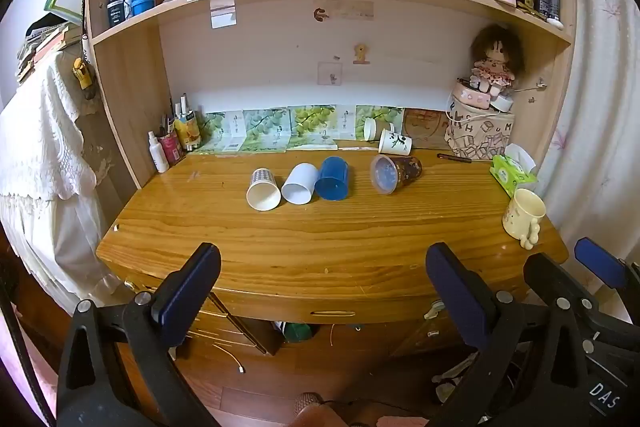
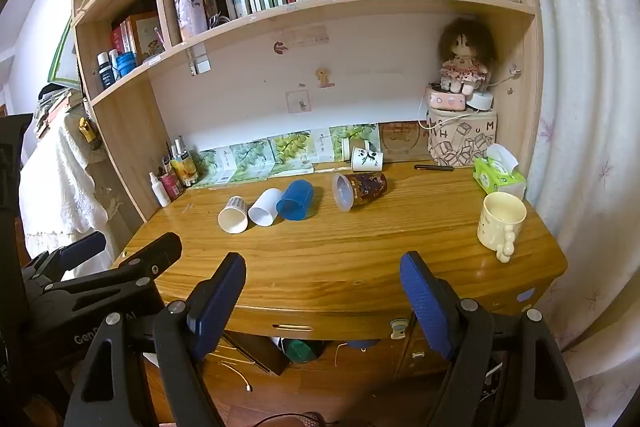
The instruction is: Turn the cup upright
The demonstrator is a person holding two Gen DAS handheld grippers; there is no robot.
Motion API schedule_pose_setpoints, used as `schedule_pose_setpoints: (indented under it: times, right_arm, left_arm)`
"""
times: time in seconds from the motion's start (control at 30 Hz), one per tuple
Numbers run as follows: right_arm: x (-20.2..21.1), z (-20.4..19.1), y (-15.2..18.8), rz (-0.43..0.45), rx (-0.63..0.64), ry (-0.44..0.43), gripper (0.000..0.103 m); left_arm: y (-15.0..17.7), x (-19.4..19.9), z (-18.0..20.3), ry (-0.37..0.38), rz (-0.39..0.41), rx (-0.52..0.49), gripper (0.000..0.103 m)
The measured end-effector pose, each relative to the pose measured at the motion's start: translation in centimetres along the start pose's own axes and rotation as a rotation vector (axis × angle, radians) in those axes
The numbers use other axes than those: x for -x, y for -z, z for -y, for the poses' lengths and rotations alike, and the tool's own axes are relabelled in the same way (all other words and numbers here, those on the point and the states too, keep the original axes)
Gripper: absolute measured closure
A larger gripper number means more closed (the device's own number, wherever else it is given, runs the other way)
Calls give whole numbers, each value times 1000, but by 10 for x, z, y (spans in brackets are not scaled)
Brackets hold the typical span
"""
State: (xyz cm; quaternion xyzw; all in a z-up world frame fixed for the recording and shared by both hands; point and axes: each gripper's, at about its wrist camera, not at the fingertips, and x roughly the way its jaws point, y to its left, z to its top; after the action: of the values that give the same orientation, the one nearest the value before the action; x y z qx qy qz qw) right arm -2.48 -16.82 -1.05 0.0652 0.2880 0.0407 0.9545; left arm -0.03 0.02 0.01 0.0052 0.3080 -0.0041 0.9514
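Observation:
Several cups lie on their sides mid-desk: a white paper cup (image 1: 263, 189) (image 2: 233, 215), a white plastic cup (image 1: 299, 183) (image 2: 264, 212), a blue cup (image 1: 332, 179) (image 2: 295, 206) and a dark patterned cup (image 1: 395, 173) (image 2: 359, 190) with a clear rim. A panda paper cup (image 1: 395, 143) (image 2: 367, 159) lies at the back. A cream mug (image 1: 523, 217) (image 2: 500, 222) stands upright at the right. My left gripper (image 1: 322, 287) is open and empty before the desk's front edge. My right gripper (image 2: 323, 301) is open and empty, also short of the desk.
The wooden desk (image 1: 320, 251) has a bookshelf above. Bottles and pens (image 1: 172, 143) stand back left. A tissue pack (image 1: 513, 174), a patterned box (image 1: 478, 139) with a doll (image 1: 494, 65) and a pen (image 1: 455, 158) are at the right. A curtain hangs at the right.

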Motion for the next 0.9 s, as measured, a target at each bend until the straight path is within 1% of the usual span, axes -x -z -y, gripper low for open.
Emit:
schedule_pose_setpoints:
  times: [0.17, 0.4, 0.8, 0.87, 0.9]
  right_arm:
    - [1, 1, 0, -5, -1, -2, 23]
    - [5, 0, 0, -10, -1, -4, 23]
    - [6, 1, 1, -14, -2, -7, 23]
    - [10, 1, 2, -13, -4, -8, 23]
    - [20, 2, 10, -7, -5, -11, 23]
  left_arm:
    - [2, 4, -1, -5, 10, -1, 0]
    - [2, 2, 3, -8, 0, -5, 0]
    - [10, 16, 5, -10, -26, 13, 0]
    - [12, 17, 5, -6, -29, 17, 0]
    - [13, 18, 5, -8, -30, 19, 0]
